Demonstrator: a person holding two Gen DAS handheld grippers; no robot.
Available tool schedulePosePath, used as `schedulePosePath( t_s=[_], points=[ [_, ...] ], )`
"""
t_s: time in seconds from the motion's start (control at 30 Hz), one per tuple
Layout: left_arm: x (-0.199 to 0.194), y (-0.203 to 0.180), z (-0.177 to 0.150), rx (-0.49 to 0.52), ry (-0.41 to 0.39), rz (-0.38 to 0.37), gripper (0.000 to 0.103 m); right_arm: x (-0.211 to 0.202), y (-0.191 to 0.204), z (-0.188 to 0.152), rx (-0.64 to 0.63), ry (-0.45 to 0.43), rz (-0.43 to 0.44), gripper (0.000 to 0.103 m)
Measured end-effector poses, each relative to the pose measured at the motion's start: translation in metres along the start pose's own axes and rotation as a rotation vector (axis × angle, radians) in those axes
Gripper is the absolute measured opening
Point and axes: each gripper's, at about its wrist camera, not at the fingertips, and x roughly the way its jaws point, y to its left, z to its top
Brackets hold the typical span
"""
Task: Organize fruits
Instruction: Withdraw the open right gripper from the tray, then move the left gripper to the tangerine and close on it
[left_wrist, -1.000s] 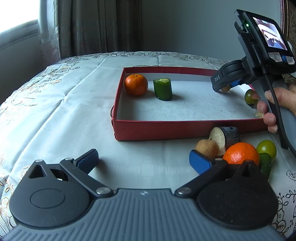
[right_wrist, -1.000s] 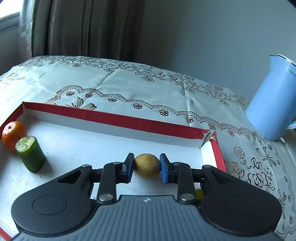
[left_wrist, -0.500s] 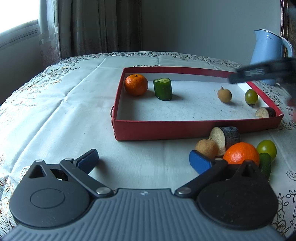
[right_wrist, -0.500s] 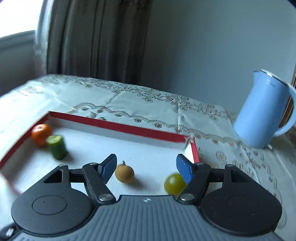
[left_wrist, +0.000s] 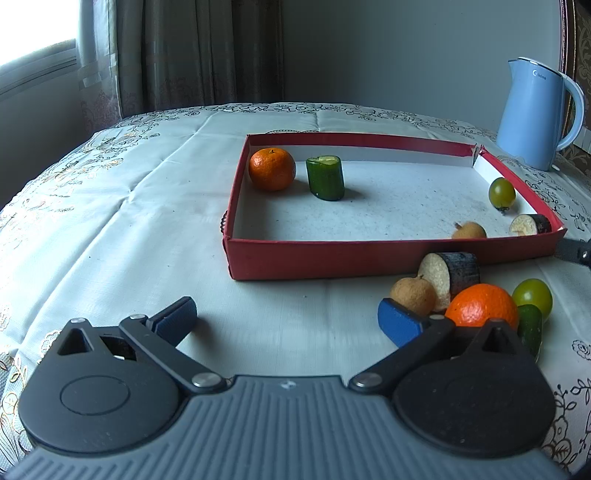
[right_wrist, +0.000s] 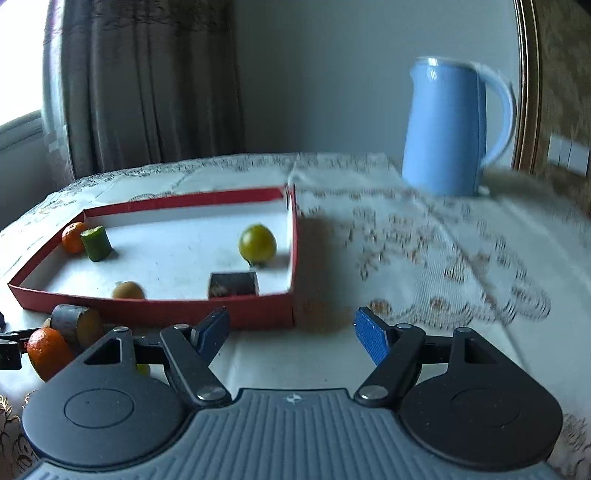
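Observation:
The red box (left_wrist: 332, 258) holds a tangerine (left_wrist: 271, 173), a cucumber piece (left_wrist: 325, 178), a green tomato (left_wrist: 501, 191), a brown longan (left_wrist: 469, 231) by the front wall and an eggplant slice (left_wrist: 530, 224). Outside its near right corner lie an eggplant piece (left_wrist: 450, 273), a second longan (left_wrist: 413, 295), an orange (left_wrist: 482, 306), a green tomato (left_wrist: 532, 294) and a cucumber piece (left_wrist: 530, 326). My left gripper (left_wrist: 286, 317) stands open over bare cloth, its right finger beside that pile. My right gripper (right_wrist: 291, 330) is outside the box's near right corner (right_wrist: 293, 306), jaws opening, with nothing between them.
A light blue kettle (right_wrist: 443, 129) stands on the tablecloth behind and right of the box. Curtains and a window are at the back left. A bit of the right gripper's frame (left_wrist: 576, 251) shows at the right edge of the left wrist view.
The right gripper let go of the longan inside the box, opened, and drew back out to the near right corner. The longan rolled to the front wall. The left gripper stayed put.

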Motion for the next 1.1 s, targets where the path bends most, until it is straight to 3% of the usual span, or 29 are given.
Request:
schedulePosePath(
  t_s=[0.23, 0.37, 0.5, 0.63, 0.9, 1.1],
  points=[
    [-0.004, 0.003, -0.001, -0.014, -0.006, -0.006, 0.103, 0.009, -0.009, -0.007, 0.034, 0.032, 0.005, 0.075],
    [-0.025, 0.009, -0.010, -0.030, -0.039, -0.055, 0.103, 0.011, -0.010, -0.007, 0.040, 0.048, 0.012, 0.076],
    [-0.050, 0.002, -0.012, -0.047, -0.101, -0.151, 0.103, 0.012, -0.008, -0.008, 0.028, 0.056, 0.005, 0.082],
    [-0.056, -0.015, -0.004, -0.065, -0.089, -0.281, 0.103, 0.012, -0.007, -0.008, 0.020, 0.058, 0.001, 0.082],
    [-0.040, -0.034, -0.001, -0.162, -0.015, -0.295, 0.103, 0.013, -0.005, -0.009, 0.008, 0.061, -0.005, 0.083],
    [-0.034, -0.041, -0.003, -0.190, -0.001, -0.235, 0.100, 0.013, -0.004, -0.009, 0.003, 0.063, -0.006, 0.084]
  ],
)
